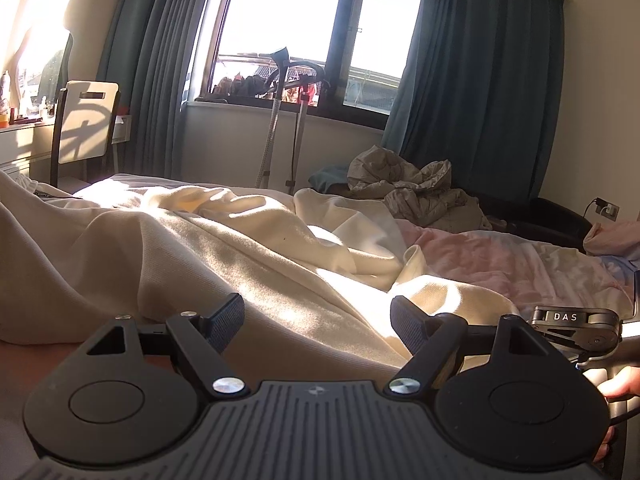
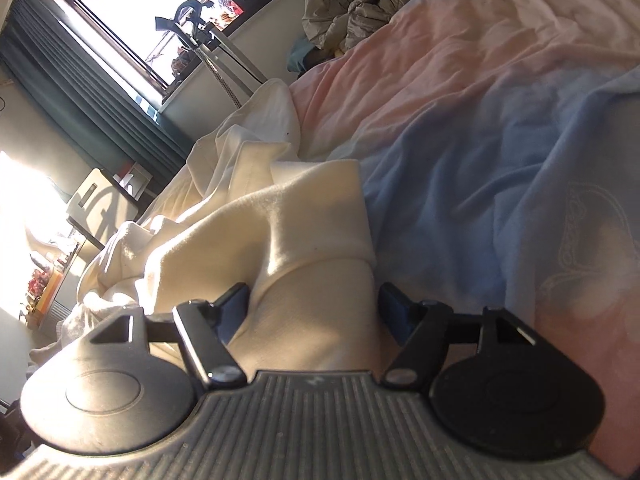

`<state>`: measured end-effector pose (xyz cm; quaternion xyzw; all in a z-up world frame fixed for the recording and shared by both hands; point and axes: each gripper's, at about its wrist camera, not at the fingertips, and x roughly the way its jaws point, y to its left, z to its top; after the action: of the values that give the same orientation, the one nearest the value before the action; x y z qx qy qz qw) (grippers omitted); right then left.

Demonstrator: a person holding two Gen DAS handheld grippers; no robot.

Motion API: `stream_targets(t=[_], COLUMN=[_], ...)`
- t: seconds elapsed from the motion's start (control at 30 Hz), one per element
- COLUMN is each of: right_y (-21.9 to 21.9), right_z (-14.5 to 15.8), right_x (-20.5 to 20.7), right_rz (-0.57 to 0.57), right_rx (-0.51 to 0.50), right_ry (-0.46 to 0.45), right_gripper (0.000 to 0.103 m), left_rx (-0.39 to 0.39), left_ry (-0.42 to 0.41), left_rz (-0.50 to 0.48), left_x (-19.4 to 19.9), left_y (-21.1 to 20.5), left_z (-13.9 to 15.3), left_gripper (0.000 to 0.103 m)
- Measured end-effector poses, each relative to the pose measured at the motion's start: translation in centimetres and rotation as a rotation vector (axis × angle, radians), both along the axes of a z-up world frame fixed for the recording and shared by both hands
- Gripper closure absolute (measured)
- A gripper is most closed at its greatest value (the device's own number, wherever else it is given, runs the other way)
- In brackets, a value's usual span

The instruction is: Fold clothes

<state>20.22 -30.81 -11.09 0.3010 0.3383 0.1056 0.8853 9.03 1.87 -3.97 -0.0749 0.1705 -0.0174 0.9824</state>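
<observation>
A cream sweatshirt (image 1: 192, 248) lies crumpled across the bed, lit by the sun. My left gripper (image 1: 318, 322) is open, low over the garment, with cream cloth lying between its fingers. In the right wrist view the sweatshirt's sleeve with its ribbed cuff (image 2: 316, 312) runs between the fingers of my right gripper (image 2: 314, 308), which is open around it. The right gripper's body (image 1: 576, 326) shows at the right edge of the left wrist view, close beside the left gripper.
The bed carries a pink and blue duvet (image 2: 500, 128). A crumpled grey quilt (image 1: 412, 188) sits on a dark seat beyond the bed. A garment steamer stand (image 1: 280, 120) stands under the window with teal curtains (image 1: 472, 80). A chair (image 1: 86, 124) and desk stand at left.
</observation>
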Motion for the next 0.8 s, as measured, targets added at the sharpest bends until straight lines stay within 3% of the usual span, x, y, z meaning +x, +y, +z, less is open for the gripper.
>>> stream_targets(t=[0.07, 0.17, 0.2, 0.3, 0.4, 0.57, 0.73, 0.8], right_y=[0.3, 1.0, 1.2, 1.8, 2.8, 4.8, 4.6, 4.0], right_z=[0.1, 0.3, 0.6, 1.9, 4.0, 6.5, 8.0, 8.0], right_x=[-0.3, -0.7, -1.0, -1.9, -3.7, -6.5, -7.7, -7.3], right_rz=[0.012, 0.052, 0.065, 0.078, 0.098, 0.232, 0.286, 0.264], right_rx=[-0.013, -0.040, -0.044, -0.043, -0.048, 0.030, 0.108, 0.156], right_ry=[-0.012, -0.028, -0.041, -0.081, -0.147, -0.228, -0.279, -0.274], right_gripper=[0.033, 0.061, 0.075, 0.086, 0.087, 0.084, 0.066, 0.065], left_rx=[0.005, 0.004, 0.001, -0.003, -0.031, -0.071, -0.130, -0.155], left_ry=[-0.006, -0.014, -0.016, -0.018, -0.028, -0.043, -0.039, -0.055], left_rz=[0.002, 0.005, 0.005, 0.001, -0.019, -0.142, -0.289, -0.355], left_x=[-0.1, -0.3, -0.4, -0.6, -1.0, -1.5, -1.7, -1.9], left_y=[-0.1, 0.0, 0.0, 0.2, 0.4, -0.1, -0.9, -1.3], left_z=[0.1, 0.3, 0.4, 0.6, 0.9, 1.1, 0.9, 0.9], left_gripper=[0.020, 0.020, 0.020, 0.020, 0.020, 0.020, 0.021, 0.021])
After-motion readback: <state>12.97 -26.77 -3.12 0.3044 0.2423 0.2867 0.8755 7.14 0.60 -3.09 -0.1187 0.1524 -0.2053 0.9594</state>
